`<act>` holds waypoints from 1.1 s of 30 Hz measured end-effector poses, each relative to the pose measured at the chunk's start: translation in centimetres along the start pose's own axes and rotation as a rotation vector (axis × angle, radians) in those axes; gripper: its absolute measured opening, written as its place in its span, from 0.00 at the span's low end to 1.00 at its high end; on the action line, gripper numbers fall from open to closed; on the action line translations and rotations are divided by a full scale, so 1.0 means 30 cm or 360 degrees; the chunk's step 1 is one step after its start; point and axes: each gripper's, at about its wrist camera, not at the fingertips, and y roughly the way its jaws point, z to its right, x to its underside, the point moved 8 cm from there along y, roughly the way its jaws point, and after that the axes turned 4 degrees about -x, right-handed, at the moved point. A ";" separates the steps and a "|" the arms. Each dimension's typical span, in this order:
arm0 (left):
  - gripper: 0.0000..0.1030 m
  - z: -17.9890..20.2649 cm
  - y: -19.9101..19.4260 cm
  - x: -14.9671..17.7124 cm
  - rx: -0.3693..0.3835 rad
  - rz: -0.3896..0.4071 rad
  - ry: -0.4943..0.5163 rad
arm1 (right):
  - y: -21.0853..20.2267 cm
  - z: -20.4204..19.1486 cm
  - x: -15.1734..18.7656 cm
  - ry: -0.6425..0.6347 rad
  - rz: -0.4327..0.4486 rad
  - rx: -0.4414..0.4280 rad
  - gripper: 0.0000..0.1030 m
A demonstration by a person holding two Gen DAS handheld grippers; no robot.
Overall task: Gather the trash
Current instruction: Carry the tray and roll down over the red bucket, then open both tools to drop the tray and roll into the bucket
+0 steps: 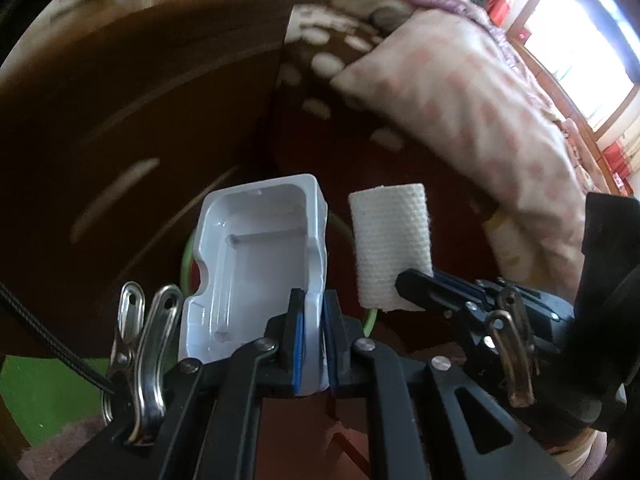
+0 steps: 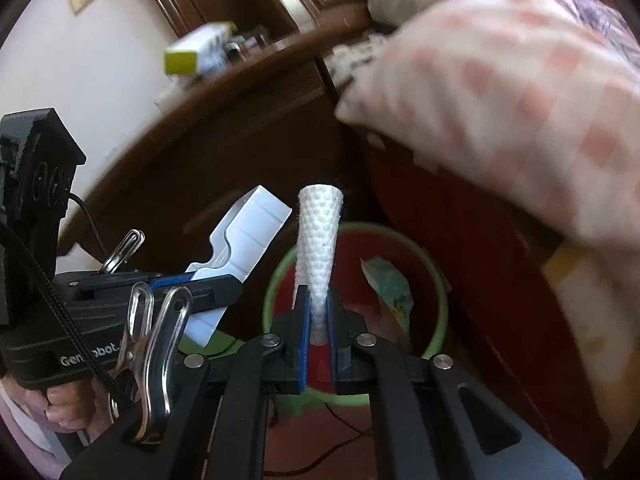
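Note:
My left gripper [image 1: 311, 332] is shut on the wall of a white plastic packaging tray [image 1: 256, 264], held up in the air. My right gripper [image 2: 319, 320] is shut on a folded white textured paper towel [image 2: 320, 240], held upright. In the left wrist view the towel [image 1: 390, 248] and the right gripper [image 1: 432, 292] sit just right of the tray. In the right wrist view the tray [image 2: 244, 248] and the left gripper [image 2: 192, 288] are to the left. Below both is a green-rimmed bin [image 2: 436, 280] with a red inside and a crumpled wrapper [image 2: 392, 288] in it.
A dark brown wooden nightstand [image 1: 120, 120] stands to the left, with a yellow and white box [image 2: 196, 50] on top. A bed with a pink checked pillow [image 2: 500, 92] lies to the right. A thin cable [image 2: 344, 424] runs on the floor.

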 end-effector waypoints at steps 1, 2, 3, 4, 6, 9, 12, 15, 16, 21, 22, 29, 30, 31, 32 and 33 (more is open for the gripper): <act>0.09 -0.005 0.019 0.006 0.0000 -0.0015 -0.0009 | 0.015 0.009 0.007 0.0007 -0.0020 0.0008 0.08; 0.09 -0.008 0.035 0.010 -0.0003 -0.0029 -0.0013 | 0.029 0.017 0.020 0.0012 -0.0040 0.0016 0.08; 0.09 -0.012 0.047 0.013 -0.0006 -0.0040 -0.0015 | 0.039 0.022 0.026 0.0014 -0.0053 0.0022 0.08; 0.09 -0.015 0.064 0.018 -0.0011 -0.0052 -0.0016 | 0.051 0.027 0.029 0.0016 -0.0066 0.0026 0.08; 0.09 -0.024 0.095 0.023 -0.0023 -0.0078 -0.0017 | 0.077 0.037 0.040 0.0019 -0.0097 0.0033 0.08; 0.09 -0.031 0.125 0.035 -0.0032 -0.0105 -0.0026 | 0.112 0.048 0.053 0.0013 -0.0133 0.0057 0.08; 0.09 -0.043 0.151 0.041 -0.0065 -0.0118 -0.0021 | 0.143 0.054 0.060 0.0018 -0.0159 0.0067 0.08; 0.09 -0.045 0.178 0.049 -0.0069 -0.0145 -0.0029 | 0.169 0.061 0.067 0.0024 -0.0186 0.0076 0.08; 0.09 -0.046 0.185 0.052 -0.0063 -0.0154 -0.0035 | 0.177 0.062 0.071 0.0024 -0.0192 0.0080 0.08; 0.10 -0.042 0.218 0.053 -0.0050 -0.0184 -0.0044 | 0.203 0.070 0.073 0.0026 -0.0213 0.0079 0.08; 0.10 -0.047 0.228 0.052 -0.0047 -0.0185 -0.0045 | 0.206 0.070 0.073 0.0023 -0.0213 0.0080 0.08; 0.24 -0.045 0.227 0.038 -0.0028 -0.0158 -0.0059 | 0.203 0.076 0.071 0.0036 -0.0184 0.0081 0.22; 0.29 -0.042 0.222 0.035 -0.0024 -0.0150 -0.0065 | 0.201 0.077 0.069 0.0039 -0.0177 0.0084 0.22; 0.30 -0.040 0.216 0.029 -0.0021 -0.0135 -0.0070 | 0.198 0.077 0.069 0.0040 -0.0172 0.0083 0.22; 0.32 -0.040 0.211 0.025 -0.0020 -0.0121 -0.0073 | 0.195 0.076 0.067 0.0043 -0.0164 0.0077 0.23; 0.32 -0.039 0.209 0.023 -0.0020 -0.0112 -0.0072 | 0.192 0.076 0.064 0.0049 -0.0155 0.0071 0.23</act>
